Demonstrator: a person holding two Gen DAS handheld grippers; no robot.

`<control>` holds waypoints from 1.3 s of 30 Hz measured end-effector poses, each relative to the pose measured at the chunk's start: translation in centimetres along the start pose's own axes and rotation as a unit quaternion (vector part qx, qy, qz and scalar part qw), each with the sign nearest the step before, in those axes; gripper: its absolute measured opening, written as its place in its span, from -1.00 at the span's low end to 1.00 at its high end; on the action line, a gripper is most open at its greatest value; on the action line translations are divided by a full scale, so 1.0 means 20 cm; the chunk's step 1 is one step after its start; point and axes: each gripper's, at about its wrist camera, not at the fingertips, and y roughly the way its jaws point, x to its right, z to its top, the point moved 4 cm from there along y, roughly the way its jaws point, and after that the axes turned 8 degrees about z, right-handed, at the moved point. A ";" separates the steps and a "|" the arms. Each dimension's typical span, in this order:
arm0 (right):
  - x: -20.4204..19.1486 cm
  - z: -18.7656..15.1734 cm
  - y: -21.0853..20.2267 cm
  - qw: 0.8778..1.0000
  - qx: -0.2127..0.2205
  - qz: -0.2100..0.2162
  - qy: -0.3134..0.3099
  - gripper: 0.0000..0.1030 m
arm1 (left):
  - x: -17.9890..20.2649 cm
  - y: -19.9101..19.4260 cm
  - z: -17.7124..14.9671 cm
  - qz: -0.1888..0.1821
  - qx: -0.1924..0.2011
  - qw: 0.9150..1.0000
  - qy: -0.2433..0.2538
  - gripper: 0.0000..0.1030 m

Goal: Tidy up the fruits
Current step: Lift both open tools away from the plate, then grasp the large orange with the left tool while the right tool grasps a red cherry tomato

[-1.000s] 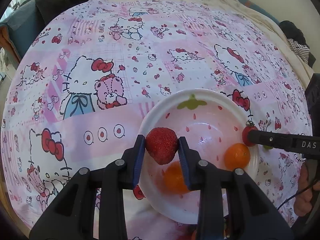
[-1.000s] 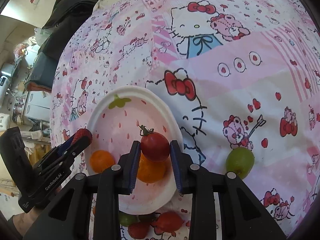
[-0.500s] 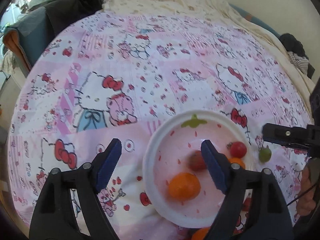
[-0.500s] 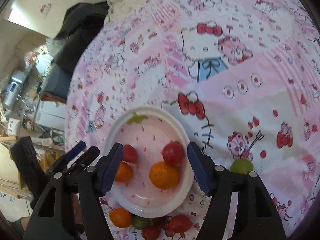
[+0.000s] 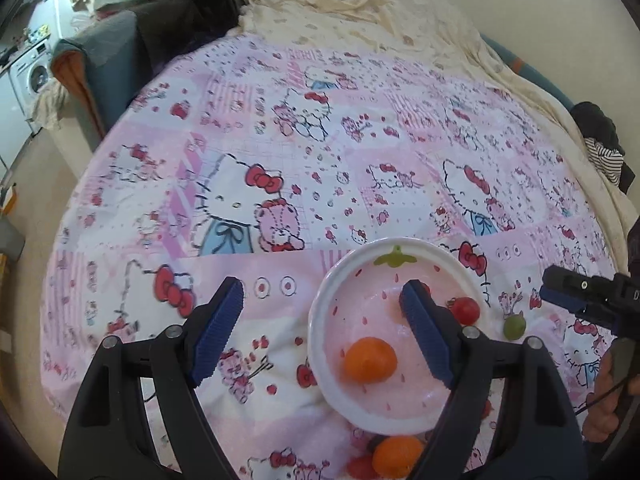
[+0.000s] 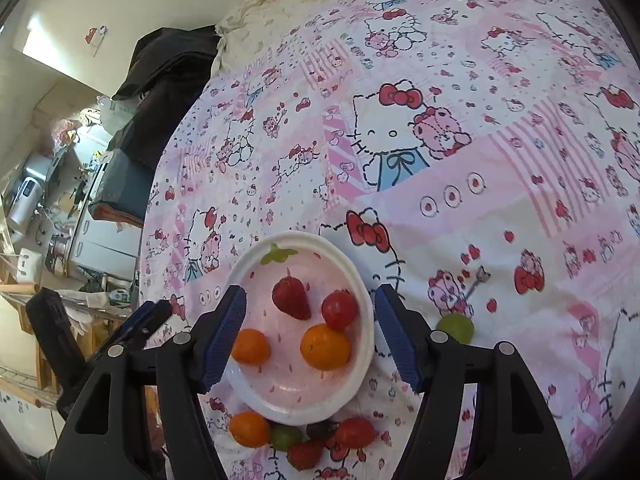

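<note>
Above plate (image 6: 362, 292), left hand-held gripper (image 5: 324, 334) wide apart, empty, right hand-held gripper (image 6: 310, 336) likewise

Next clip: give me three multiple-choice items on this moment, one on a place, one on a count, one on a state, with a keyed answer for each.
1. Where does the lone green grape lie?
A. In the plate
B. On the bedsheet, just off the plate's rim
C. Between the right claw's fingers

2. How many fruits lie in the plate?
A. Two
B. Four
C. Six

3. How do the two claws stand?
A. Both open and empty
B. Both shut on fruit
C. Left shut, right open

Answers:
1. B: the right wrist view shows the grape on the bedsheet, outside the plate.
2. B: a strawberry, a cherry tomato and two oranges sit in it.
3. A: the left claw and right claw have just been opening; nothing is between their fingers.
</note>
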 end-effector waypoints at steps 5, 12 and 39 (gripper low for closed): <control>-0.04 -0.05 -0.08 1.000 0.005 -0.001 -0.006 0.35 | 0.00 -0.12 -0.04 0.002 0.018 1.000 0.010 0.54; -0.06 -0.16 -0.18 1.000 0.008 -0.008 -0.007 0.35 | 0.01 -0.21 -0.18 0.002 0.004 1.000 0.015 0.54; 0.17 -0.42 -0.28 0.997 -0.010 -0.052 0.059 0.35 | 0.35 0.03 -0.67 -0.043 -0.115 0.985 0.120 -0.26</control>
